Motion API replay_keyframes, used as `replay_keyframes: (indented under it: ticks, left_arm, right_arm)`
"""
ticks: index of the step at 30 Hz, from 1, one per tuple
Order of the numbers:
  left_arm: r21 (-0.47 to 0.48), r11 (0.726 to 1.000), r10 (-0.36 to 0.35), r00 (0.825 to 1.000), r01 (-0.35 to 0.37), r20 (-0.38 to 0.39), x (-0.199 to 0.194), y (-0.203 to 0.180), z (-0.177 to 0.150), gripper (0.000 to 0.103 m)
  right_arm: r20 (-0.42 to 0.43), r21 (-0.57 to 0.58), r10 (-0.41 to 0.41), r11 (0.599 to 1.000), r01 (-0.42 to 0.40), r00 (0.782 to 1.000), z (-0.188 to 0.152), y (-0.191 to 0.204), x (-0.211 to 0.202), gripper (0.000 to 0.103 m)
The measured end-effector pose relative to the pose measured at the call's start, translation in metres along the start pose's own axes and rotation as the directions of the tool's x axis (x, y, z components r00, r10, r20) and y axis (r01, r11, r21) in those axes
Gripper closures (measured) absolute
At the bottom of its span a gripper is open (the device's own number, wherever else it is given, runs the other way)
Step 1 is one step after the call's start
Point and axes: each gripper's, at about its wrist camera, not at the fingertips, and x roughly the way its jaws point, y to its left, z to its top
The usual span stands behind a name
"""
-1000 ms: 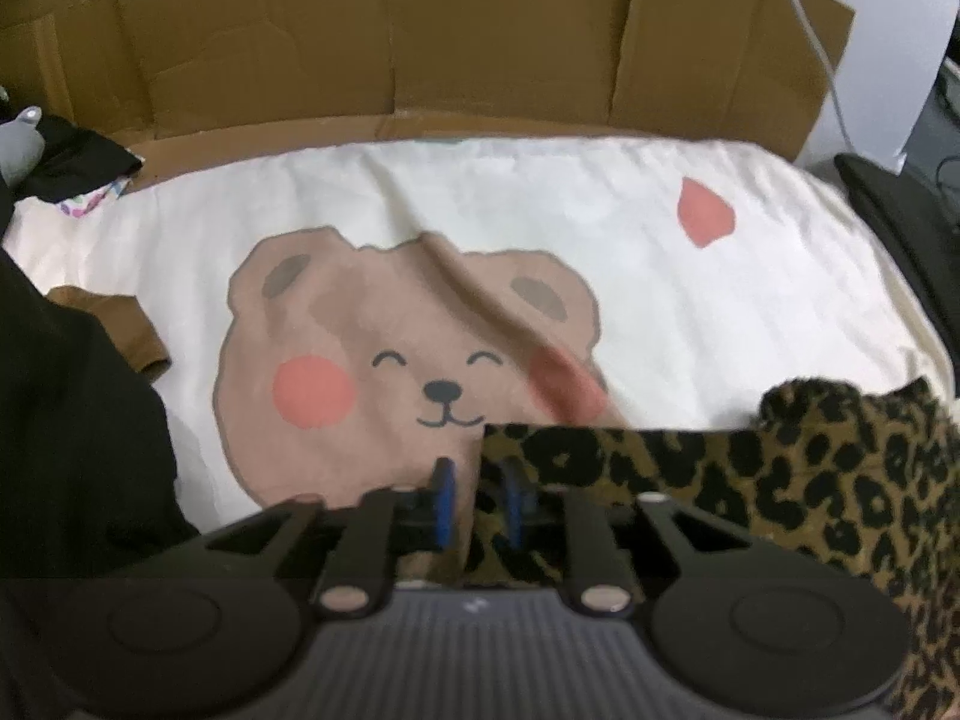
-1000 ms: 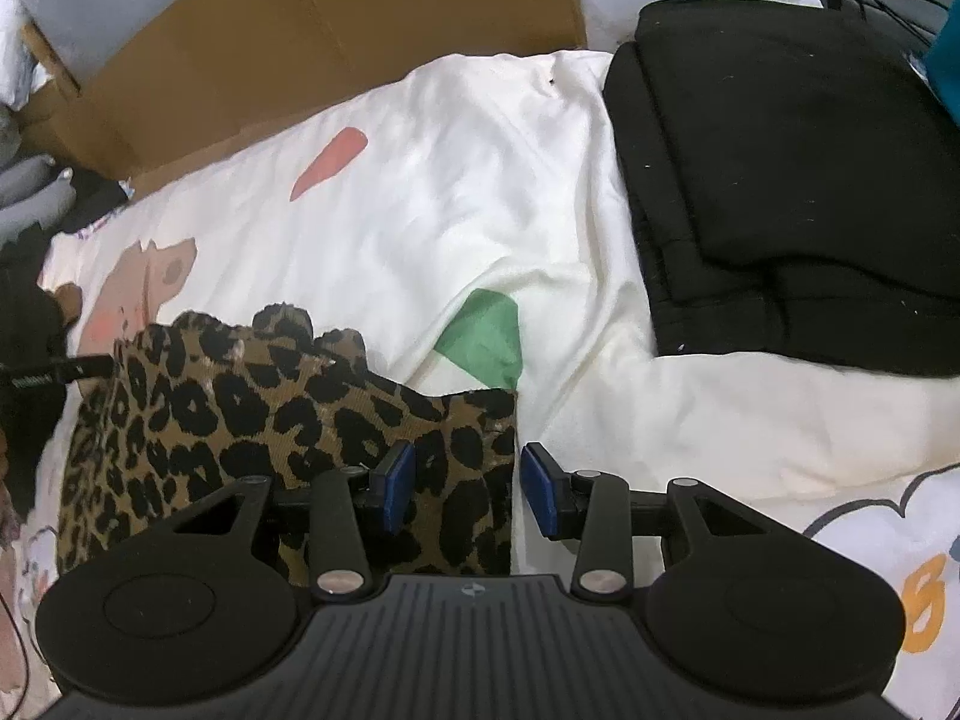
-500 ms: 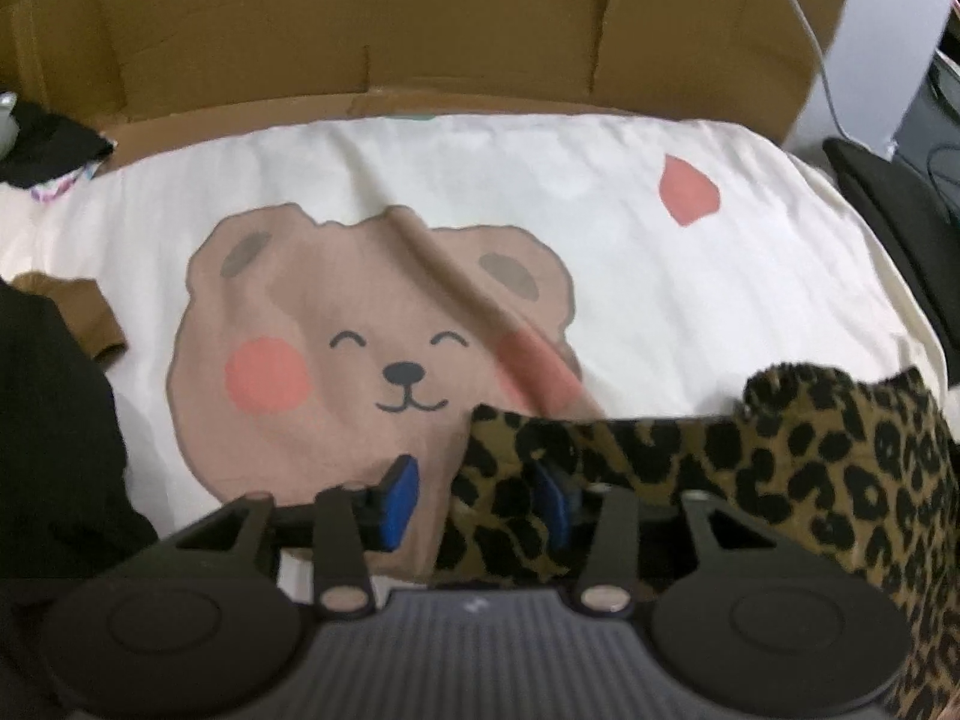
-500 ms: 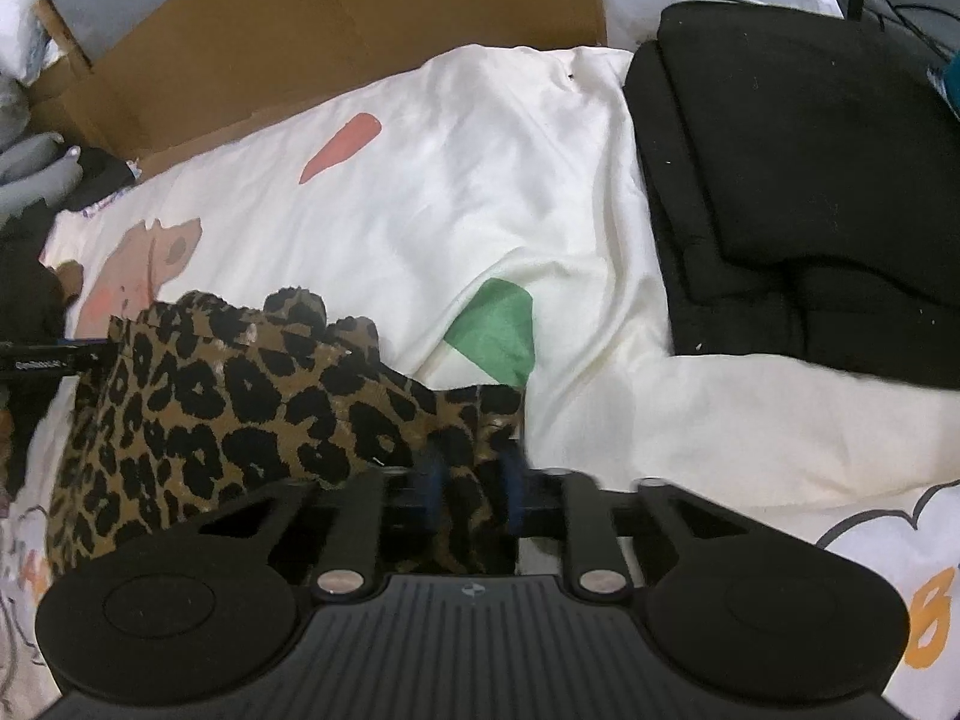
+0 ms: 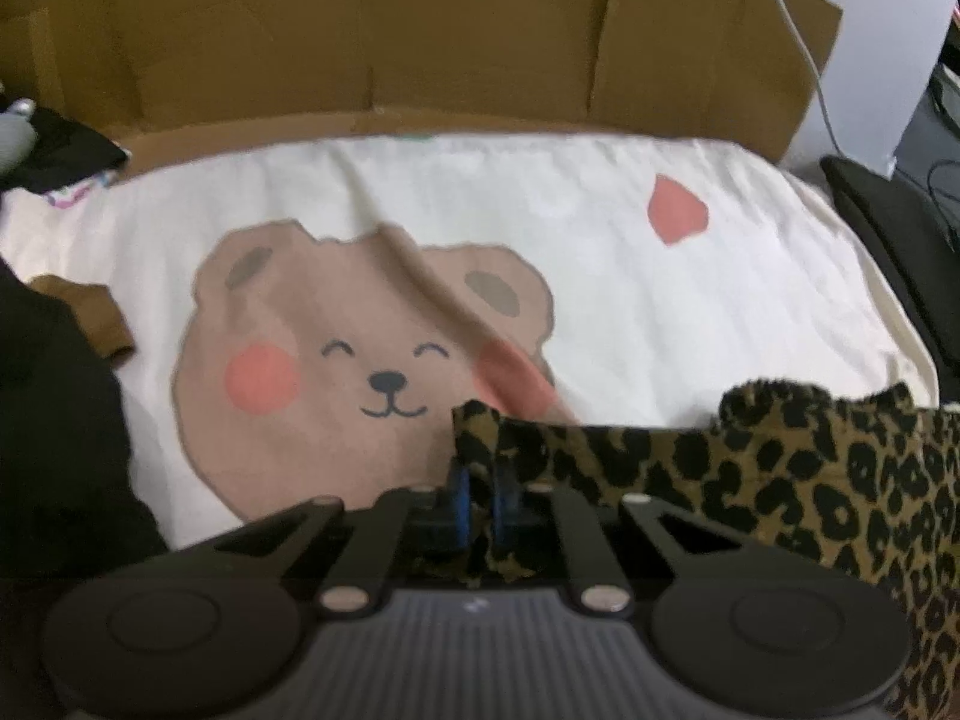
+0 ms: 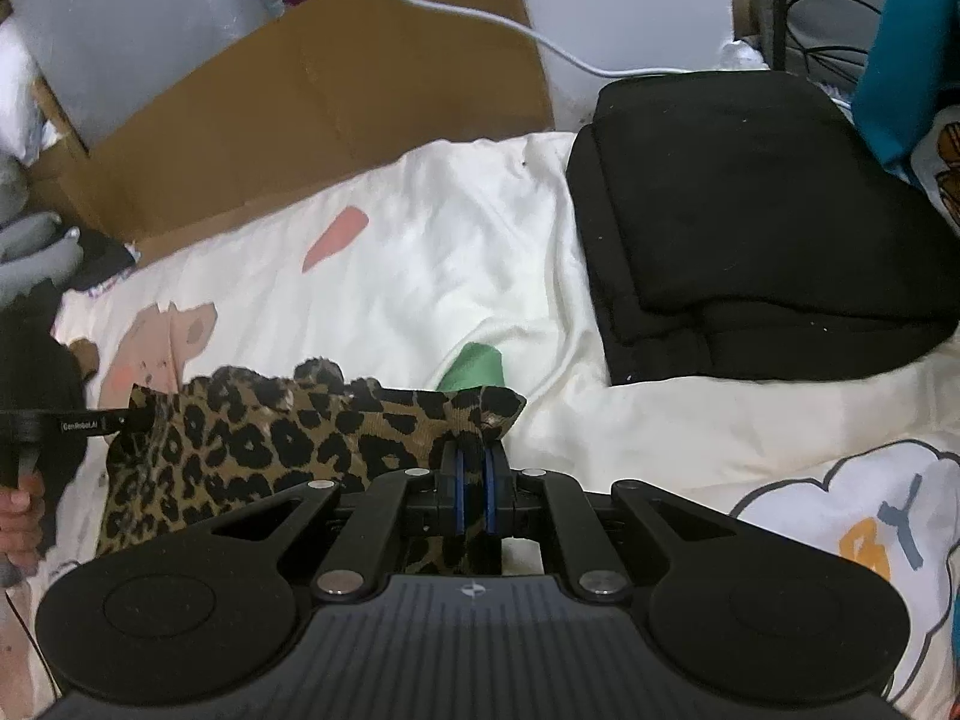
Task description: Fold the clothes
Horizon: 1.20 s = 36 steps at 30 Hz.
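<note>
Cream bedsheet [image 5: 456,210] with bear print [image 5: 360,372], cardboard [image 5: 420,36] behind | leopard-print garment [image 6: 270,438] lies on sheet, just right of bear | left claw [image 5: 480,495] clenched on its left corner | right claw [image 6: 472,495] clenched on its right corner | folded black clothes [image 6: 750,210] further right

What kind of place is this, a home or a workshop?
Probably a home bedroom: a cream bedsheet printed with a cartoon bear covers a soft surface, folded black clothes lie on it, and brown cardboard sheets stand behind.
</note>
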Motion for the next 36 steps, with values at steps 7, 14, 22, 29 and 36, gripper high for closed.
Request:
replay_keyframes:
  ticks: [7,14,22,29,36]
  left_arm:
    - [-0.017,1.000,0.023,0.996,-0.021,0.091,-0.044,0.001,0.018,0.096]
    - [-0.008,0.999,0.053,0.993,-0.052,0.104,-0.048,-0.010,0.035,0.096]
    - [0.025,0.994,0.110,0.994,-0.110,0.006,-0.011,-0.013,0.036,0.096]
    - [0.021,0.993,0.115,0.992,-0.114,-0.054,0.029,-0.013,0.024,0.094]
    - [0.029,0.980,0.200,0.977,-0.198,-0.071,0.017,-0.015,0.029,0.074]
  right_arm:
    - [0.044,0.017,0.023,1.000,-0.024,0.999,0.006,0.003,-0.022,0.098]
    - [0.037,0.055,0.015,0.998,-0.017,0.999,0.016,-0.001,-0.021,0.098]
    - [-0.050,0.058,-0.019,0.998,0.022,0.999,0.033,-0.002,0.016,0.098]
    - [-0.137,0.022,-0.034,0.999,0.037,0.990,0.028,-0.011,0.057,0.098]
    - [-0.132,-0.010,-0.140,0.990,0.140,0.981,0.033,-0.005,0.051,0.076]
